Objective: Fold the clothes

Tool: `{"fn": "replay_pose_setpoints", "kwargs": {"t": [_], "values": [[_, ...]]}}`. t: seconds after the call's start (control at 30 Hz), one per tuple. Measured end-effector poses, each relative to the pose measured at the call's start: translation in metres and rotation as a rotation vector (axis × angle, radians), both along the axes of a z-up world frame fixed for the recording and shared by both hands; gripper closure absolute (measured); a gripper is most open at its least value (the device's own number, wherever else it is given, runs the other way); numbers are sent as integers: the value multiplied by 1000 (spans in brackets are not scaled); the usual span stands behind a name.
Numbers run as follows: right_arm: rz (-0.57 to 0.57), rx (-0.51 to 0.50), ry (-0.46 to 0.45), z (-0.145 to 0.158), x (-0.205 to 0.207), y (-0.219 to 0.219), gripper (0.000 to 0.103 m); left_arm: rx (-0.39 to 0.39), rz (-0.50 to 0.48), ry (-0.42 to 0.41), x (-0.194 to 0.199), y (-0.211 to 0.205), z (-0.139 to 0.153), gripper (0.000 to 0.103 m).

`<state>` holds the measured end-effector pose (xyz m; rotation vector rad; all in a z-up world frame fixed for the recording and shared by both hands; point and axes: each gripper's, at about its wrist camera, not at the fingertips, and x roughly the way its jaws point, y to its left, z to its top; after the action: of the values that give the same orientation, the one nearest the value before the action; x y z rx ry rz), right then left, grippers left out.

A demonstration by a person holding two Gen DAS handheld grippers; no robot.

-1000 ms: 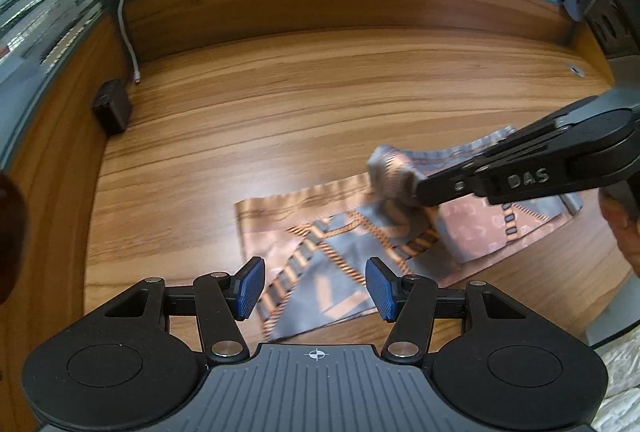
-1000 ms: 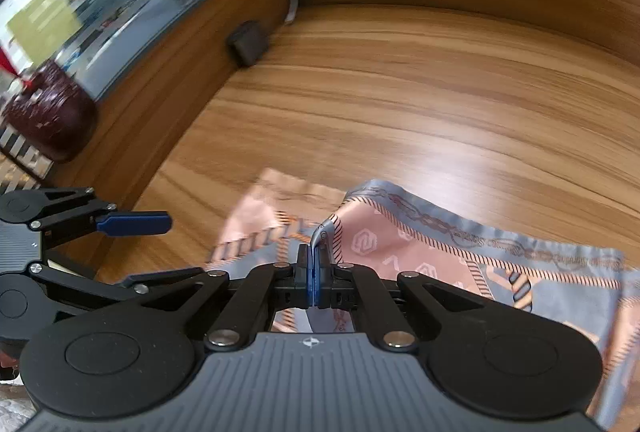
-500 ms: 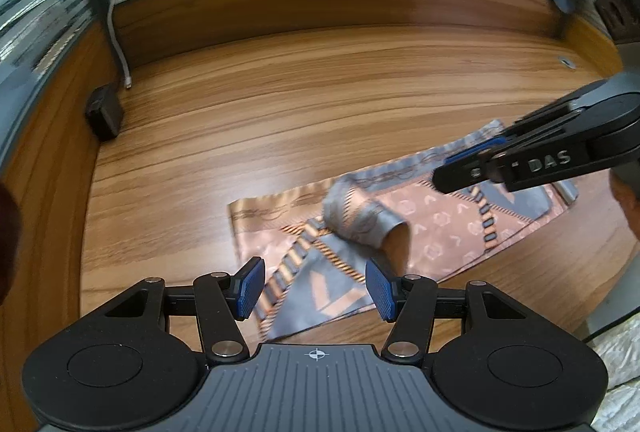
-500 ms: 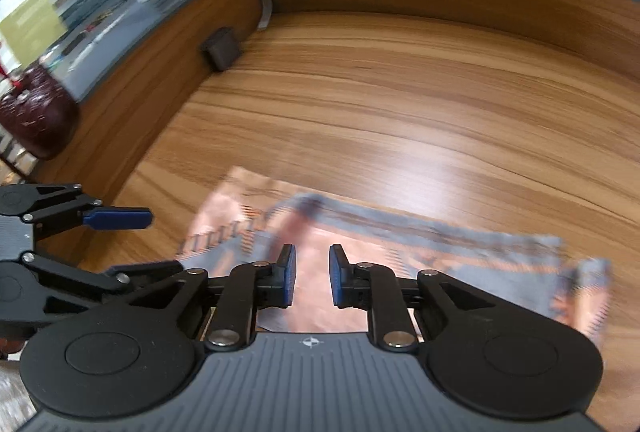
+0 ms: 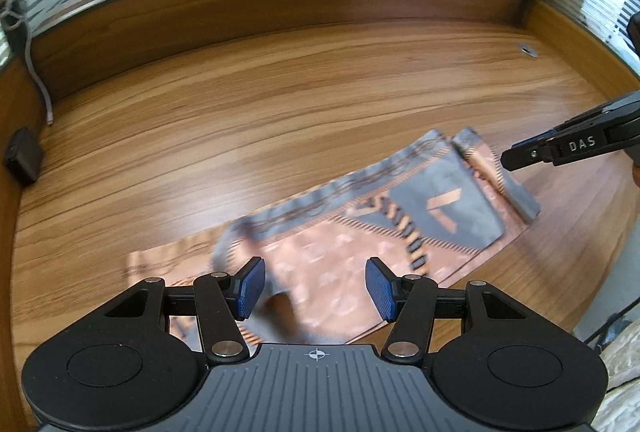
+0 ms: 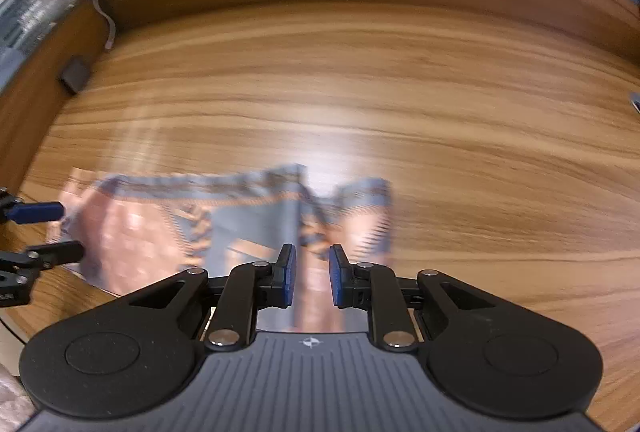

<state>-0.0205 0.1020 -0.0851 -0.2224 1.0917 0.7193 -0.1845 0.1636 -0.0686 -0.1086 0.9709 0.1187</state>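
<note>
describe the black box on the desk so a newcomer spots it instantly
Start at the wooden desk and follow its far-left edge along the side wall. There, near the loose end of a grey cable, sits the black box. It is the only small dark block; the scarf is flat and patterned.

bare desk (image 5: 280,103) beyond scarf (image 5: 440,216), adapter (image 5: 22,159) far-left

The scarf (image 5: 436,207) is grey-blue and copper with striped borders; the counter (image 5: 280,91) is streaky brown woodgrain; claw pads (image 5: 251,286) are blue.

black left tool (image 5: 316,290), blue pads, silver screws, right tool (image 6: 312,276) marked das
</note>
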Motion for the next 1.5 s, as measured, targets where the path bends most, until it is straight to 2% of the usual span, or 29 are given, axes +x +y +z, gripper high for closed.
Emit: {"fn": "replay_pose_setpoints", "kwargs": {"t": [0.17, 0.23, 0.3, 0.37, 0.5, 0.53, 0.57, 0.63, 0.87, 1.1, 1.23, 1.3, 1.37, 1.5], "values": [[-9, -28, 16, -15, 18, -17, 80, -1, -32, 22, 19, -20, -13, 45], [-9, -28, 24, -19, 24, -17, 73, 0, -40, 29, 25, -27, -19, 45], [-10, -23, 44, -23, 29, -17, 71, 4, -43, 41, 31, -31, -25, 45], [-12, -11, 68, -29, 34, -15, 61, 7, -45, 56, 35, -34, -31, 45], [-1, -6, 97, -40, 42, -9, 61, 14, -39, 92, 39, -37, -41, 45], [3, -14, 97, -41, 42, -7, 65, 16, -38, 101, 40, -37, -43, 45], [6, -22, 98, -41, 42, -6, 81, 17, -37, 110, 41, -38, -46, 45], [3, -26, 96, -42, 42, -7, 94, 21, -34, 128, 43, -39, -51, 47], [-89, -44, 57, -31, 52, -40, 102, 22, -17, 137, 39, -40, -59, 48], [-188, -69, 33, -28, 70, -76, 103, 21, -11, 125, 34, -43, -61, 48], [-195, -37, 60, -29, 75, -81, 100, 19, -4, 124, 35, -44, -61, 47], [-197, -16, 79, -32, 77, -79, 94, 18, 0, 125, 35, -44, -60, 47], [-204, 7, 110, -36, 81, -77, 75, 17, 2, 127, 36, -44, -60, 47], [-195, 47, 154, -38, 79, -70, 72, 17, 3, 128, 35, -44, -60, 47]]}}
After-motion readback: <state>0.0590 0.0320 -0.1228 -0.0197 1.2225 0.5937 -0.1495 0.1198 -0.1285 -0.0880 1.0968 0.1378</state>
